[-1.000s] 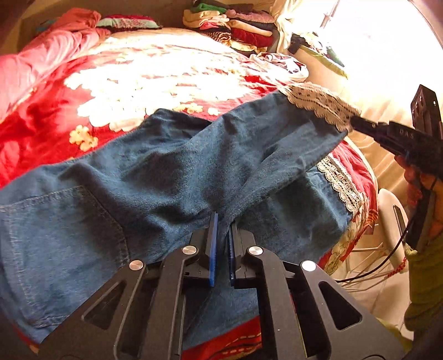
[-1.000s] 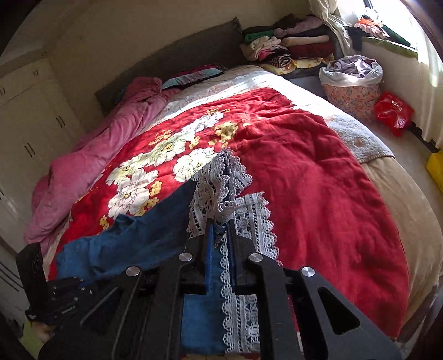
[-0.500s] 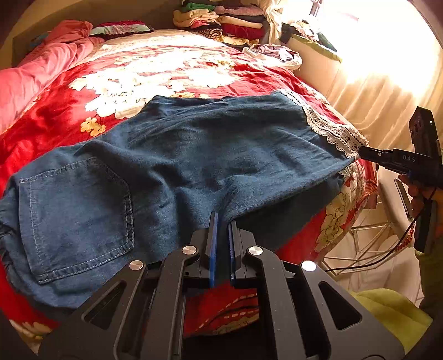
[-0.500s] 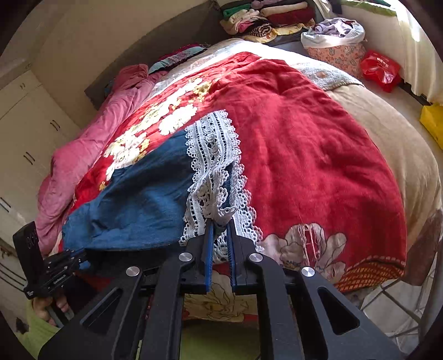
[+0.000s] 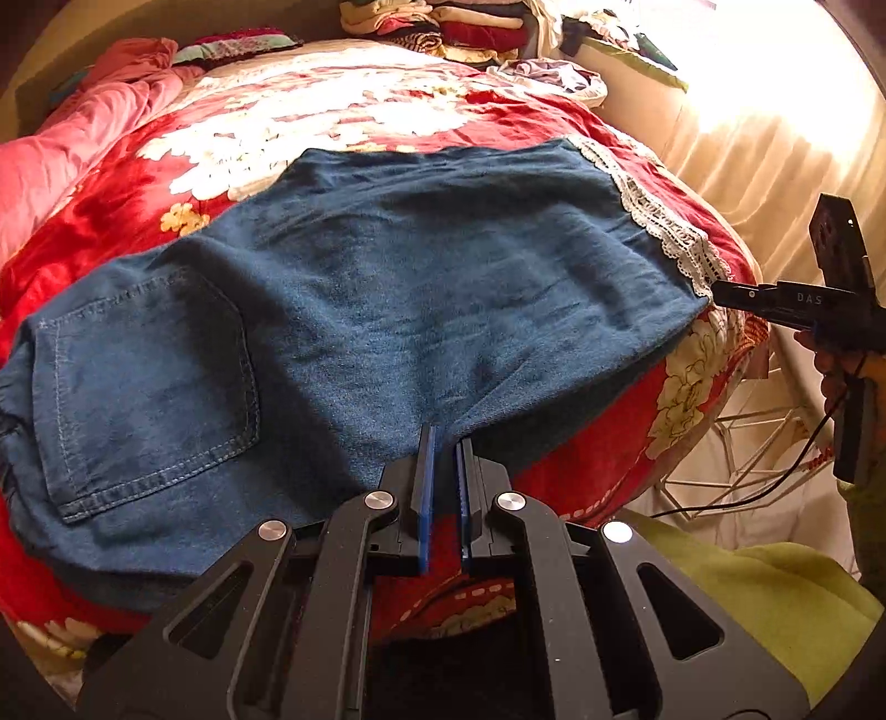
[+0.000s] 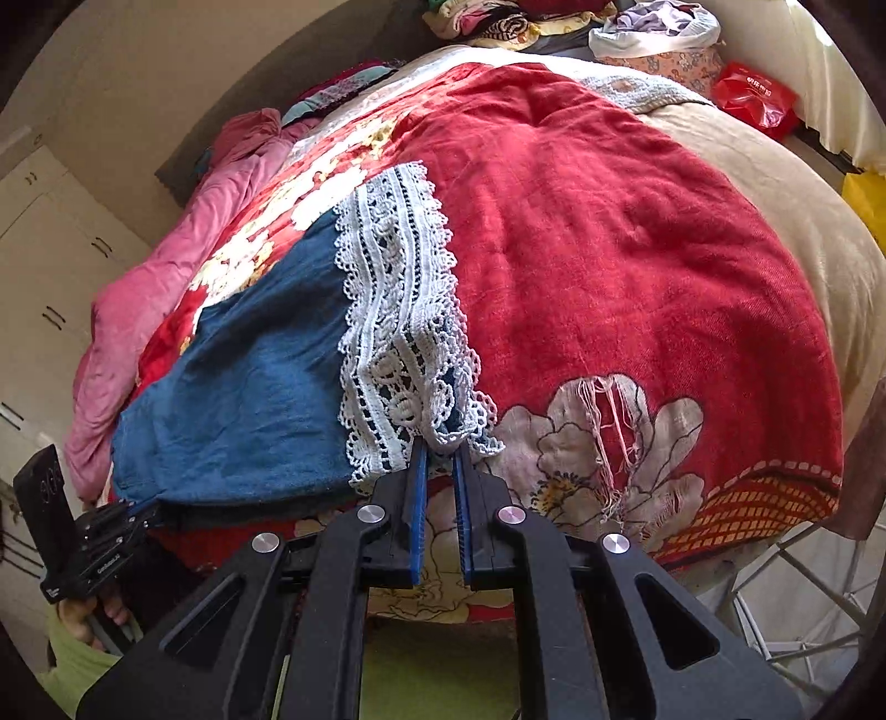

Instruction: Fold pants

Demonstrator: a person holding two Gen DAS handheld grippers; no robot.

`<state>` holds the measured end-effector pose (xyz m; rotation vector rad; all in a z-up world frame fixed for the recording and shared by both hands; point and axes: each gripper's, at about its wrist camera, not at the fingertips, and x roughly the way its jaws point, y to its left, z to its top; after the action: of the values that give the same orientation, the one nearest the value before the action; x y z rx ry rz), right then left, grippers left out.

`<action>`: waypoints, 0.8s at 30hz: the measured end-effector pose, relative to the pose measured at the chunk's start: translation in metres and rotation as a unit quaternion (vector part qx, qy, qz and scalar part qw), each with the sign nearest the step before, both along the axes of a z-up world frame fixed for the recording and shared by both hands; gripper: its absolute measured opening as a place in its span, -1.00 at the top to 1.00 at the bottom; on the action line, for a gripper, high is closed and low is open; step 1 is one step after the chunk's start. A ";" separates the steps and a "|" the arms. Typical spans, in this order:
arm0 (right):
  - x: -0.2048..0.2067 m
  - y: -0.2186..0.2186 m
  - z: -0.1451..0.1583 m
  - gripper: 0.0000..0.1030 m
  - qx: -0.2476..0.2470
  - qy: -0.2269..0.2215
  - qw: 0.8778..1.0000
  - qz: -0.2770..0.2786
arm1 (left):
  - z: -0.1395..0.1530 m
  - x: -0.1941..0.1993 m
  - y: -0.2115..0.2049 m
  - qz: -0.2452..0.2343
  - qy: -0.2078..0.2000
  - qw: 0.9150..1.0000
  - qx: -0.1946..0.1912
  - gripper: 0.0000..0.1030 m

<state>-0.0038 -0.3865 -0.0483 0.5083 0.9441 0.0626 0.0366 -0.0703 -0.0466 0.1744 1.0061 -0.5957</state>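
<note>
Blue pants spread flat on the red floral bedspread, gripped at two points along the near edge

The pants (image 5: 387, 310) lie across the bedspread (image 5: 343, 116), back pocket (image 5: 149, 387) to the left, lace hem (image 6: 398, 332) to the right. The left gripper (image 5: 443, 437) is clamped on the denim's near edge mid-length; the right gripper (image 6: 437, 448) pinches the lace hem at the near right corner. Stacked clothes (image 5: 443, 27) sit far behind

the pants (image 5: 421, 299), lifted and bunched a second ago, now lie spread flat across the middle of the frame on the red blanket (image 6: 609, 232); lace hem (image 6: 398, 310) has dropped onto it.
</note>
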 end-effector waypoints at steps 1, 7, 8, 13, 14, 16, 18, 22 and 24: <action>0.000 -0.001 -0.002 0.82 -0.001 0.003 1.000 -0.002 | -0.004 0.001 0.000 0.001 0.007 1.000 0.000 0.93; -0.011 -0.005 0.019 0.61 -0.036 -0.014 0.999 -0.025 | -0.006 0.003 0.004 0.004 0.016 1.000 -0.009 0.93; -0.014 -0.005 0.028 0.61 -0.046 -0.029 0.998 -0.032 | -0.006 0.003 0.005 0.004 0.017 1.000 -0.010 0.93; -0.011 0.032 0.065 0.14 -0.103 -0.105 0.989 0.030 | -0.002 -0.004 0.009 -0.003 0.020 0.999 -0.027 0.44; -0.007 0.045 0.066 0.13 -0.107 -0.113 0.986 0.053 | 0.000 -0.007 0.011 -0.003 0.018 0.999 -0.028 0.36; 0.007 0.072 0.059 0.13 -0.112 -0.112 0.982 0.099 | 0.008 -0.010 0.019 0.006 0.010 0.999 -0.032 0.24; 0.021 0.094 0.046 0.13 -0.124 -0.097 0.978 0.134 | 0.020 -0.013 0.036 0.025 0.004 0.998 -0.050 0.15; 0.042 0.123 -0.005 0.08 -0.160 -0.009 0.971 0.179 | 0.046 -0.014 0.085 0.095 -0.029 0.993 -0.070 -0.24; 0.036 0.129 -0.012 -0.03 -0.173 -0.028 0.967 0.183 | 0.055 -0.013 0.116 0.145 -0.047 0.986 -0.071 -0.55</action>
<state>0.0324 -0.2570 -0.0601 0.0051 0.9599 0.2388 0.0231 0.0459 0.0083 -0.0697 0.8731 -0.3863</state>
